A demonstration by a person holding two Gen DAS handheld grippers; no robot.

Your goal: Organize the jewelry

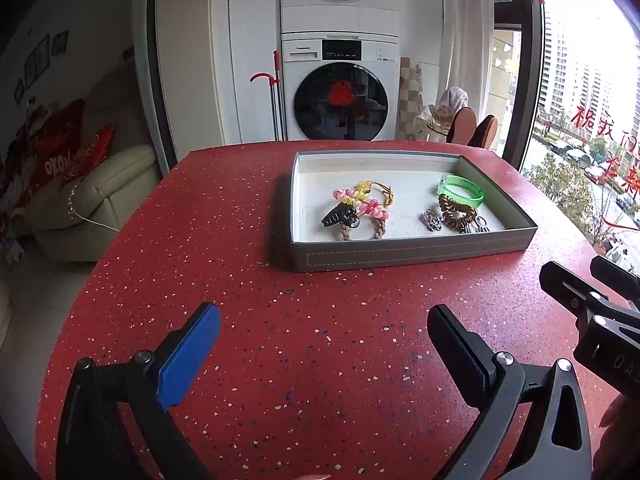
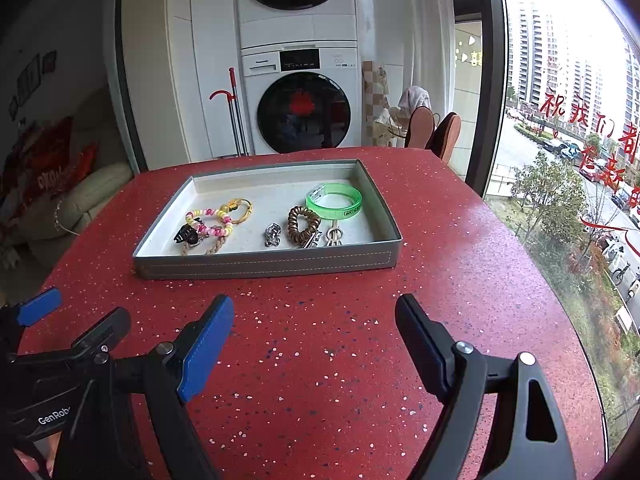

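Left wrist view: the left gripper (image 1: 324,344) hangs low over the red table (image 1: 248,264). Its jaws are wide open and hold nothing. Between them is just bare table. The grey tray (image 1: 412,249) sits farther ahead, well apart from the jaws and a bit to the right.

In the right wrist view, the right gripper (image 2: 314,336) has its jaws wide open too, with nothing in them. It hangs low over the table, near the left gripper at its side. The tray lies straight ahead of it, not touching.

All the jewelry is in the tray. A pink and yellow bead bracelet (image 2: 210,222) and a black clip (image 2: 186,235) lie on the left. A brown coil hair tie (image 2: 304,222) and a green bangle (image 2: 334,201) lie on the right. A small silver charm (image 2: 273,235) lies between the two groups.
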